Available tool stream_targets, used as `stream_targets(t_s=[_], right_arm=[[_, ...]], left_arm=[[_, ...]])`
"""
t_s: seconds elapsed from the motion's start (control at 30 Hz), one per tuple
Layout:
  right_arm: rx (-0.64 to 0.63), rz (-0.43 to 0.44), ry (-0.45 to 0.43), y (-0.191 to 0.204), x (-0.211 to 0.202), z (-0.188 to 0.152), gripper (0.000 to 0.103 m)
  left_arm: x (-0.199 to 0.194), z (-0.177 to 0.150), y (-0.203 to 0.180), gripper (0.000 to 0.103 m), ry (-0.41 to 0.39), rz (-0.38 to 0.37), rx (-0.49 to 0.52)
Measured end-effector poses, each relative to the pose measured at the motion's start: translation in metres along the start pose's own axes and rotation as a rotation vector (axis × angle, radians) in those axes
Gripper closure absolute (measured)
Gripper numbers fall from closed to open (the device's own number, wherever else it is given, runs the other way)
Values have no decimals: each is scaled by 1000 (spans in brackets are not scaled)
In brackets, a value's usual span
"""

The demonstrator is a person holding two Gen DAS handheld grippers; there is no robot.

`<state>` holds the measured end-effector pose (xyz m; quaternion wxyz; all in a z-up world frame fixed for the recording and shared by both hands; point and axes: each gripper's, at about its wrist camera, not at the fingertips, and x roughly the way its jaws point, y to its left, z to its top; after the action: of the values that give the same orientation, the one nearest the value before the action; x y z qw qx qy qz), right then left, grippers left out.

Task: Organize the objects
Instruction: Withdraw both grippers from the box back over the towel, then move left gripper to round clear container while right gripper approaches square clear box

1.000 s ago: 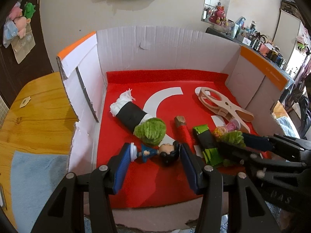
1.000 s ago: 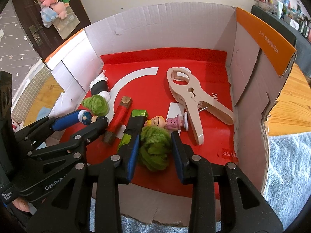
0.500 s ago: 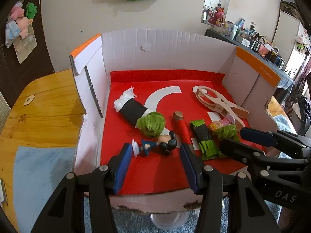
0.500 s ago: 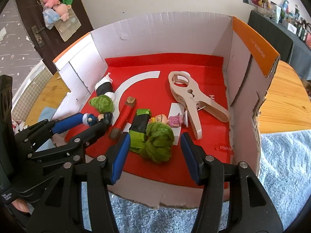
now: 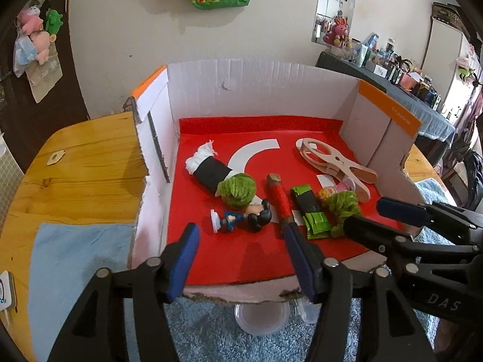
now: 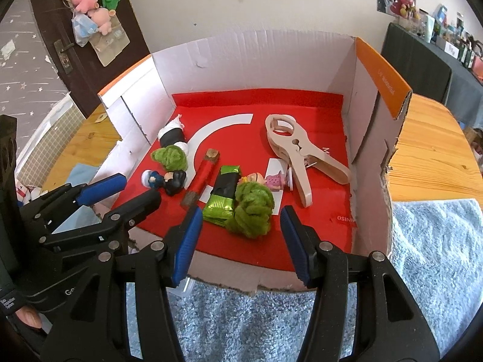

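Observation:
A cardboard box with a red floor holds the toys. A small dark-haired figurine in blue lies just beyond my left gripper. The left jaws are opening with nothing between them. A doll with green yarn hair and a black and green foil body lies just ahead of my right gripper, whose jaws are also opening and empty. Also on the red floor lie a second green-haired doll, a red stick, a pink figurine and a big beige clip.
The box sits on a wooden table, partly over a blue towel. A clear plastic cup stands under the torn front edge of the box. The box walls rise on the left, back and right.
Both grippers let go of their toys, widened, and drew back and up towards the box's front edge. The blue figurine and the green yarn doll stayed lying on the red floor.

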<state>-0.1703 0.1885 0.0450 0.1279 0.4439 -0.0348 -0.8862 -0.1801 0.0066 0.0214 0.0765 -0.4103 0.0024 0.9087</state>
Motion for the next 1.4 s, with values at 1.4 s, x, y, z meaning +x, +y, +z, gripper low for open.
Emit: stream_targets(t_s=[1.4], right_arm=[[-7,-34,-50,20,-39,-52,21]], left_arm=[[-51,-51,4,23,-43,22,3]])
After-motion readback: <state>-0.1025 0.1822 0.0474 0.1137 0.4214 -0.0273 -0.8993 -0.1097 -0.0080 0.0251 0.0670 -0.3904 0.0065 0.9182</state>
